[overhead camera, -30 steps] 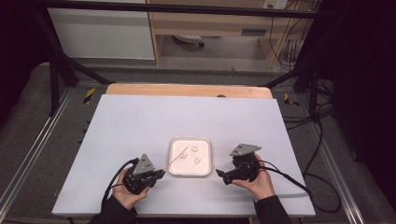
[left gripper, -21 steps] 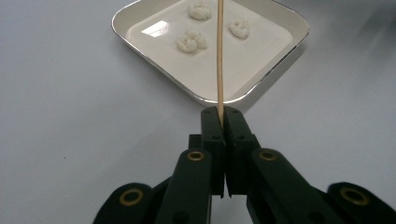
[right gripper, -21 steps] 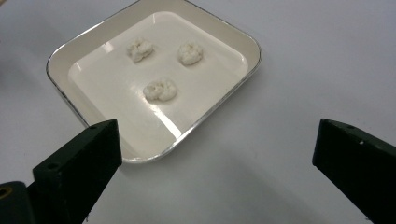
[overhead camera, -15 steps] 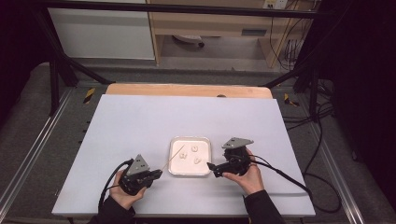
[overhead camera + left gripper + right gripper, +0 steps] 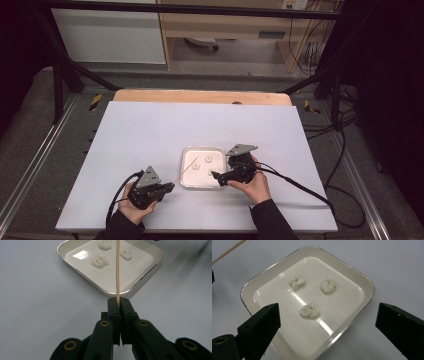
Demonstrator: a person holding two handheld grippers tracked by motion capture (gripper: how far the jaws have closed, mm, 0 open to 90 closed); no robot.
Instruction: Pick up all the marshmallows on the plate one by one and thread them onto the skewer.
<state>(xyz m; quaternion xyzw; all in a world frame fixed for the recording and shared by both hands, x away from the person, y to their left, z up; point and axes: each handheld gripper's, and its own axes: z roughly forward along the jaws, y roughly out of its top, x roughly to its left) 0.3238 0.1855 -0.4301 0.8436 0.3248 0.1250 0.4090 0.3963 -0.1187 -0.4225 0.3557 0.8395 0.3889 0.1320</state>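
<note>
A square white tray (image 5: 185, 169) on the white table holds three small white lumps (image 5: 310, 310). My left gripper (image 5: 170, 187) lies at the tray's near left, shut on a thin wooden skewer (image 5: 117, 272). The skewer reaches out over the tray (image 5: 75, 263), pointing between the lumps. My right gripper (image 5: 216, 177) is at the tray's near right corner. Its jaws stand wide apart and have just been closing a little. In the right gripper view that gripper (image 5: 329, 315) frames the tray (image 5: 332, 258) and the nearest lump, and its pads touch nothing.
A black cable (image 5: 300, 187) trails from the right gripper across the table to the right edge. A wooden board edge (image 5: 200, 96) borders the table's far side. Bare white tabletop (image 5: 150, 130) spreads out beyond the tray.
The right hand has slid left with its gripper, up to the tray's near right corner. The left gripper and the skewer have stayed put.
</note>
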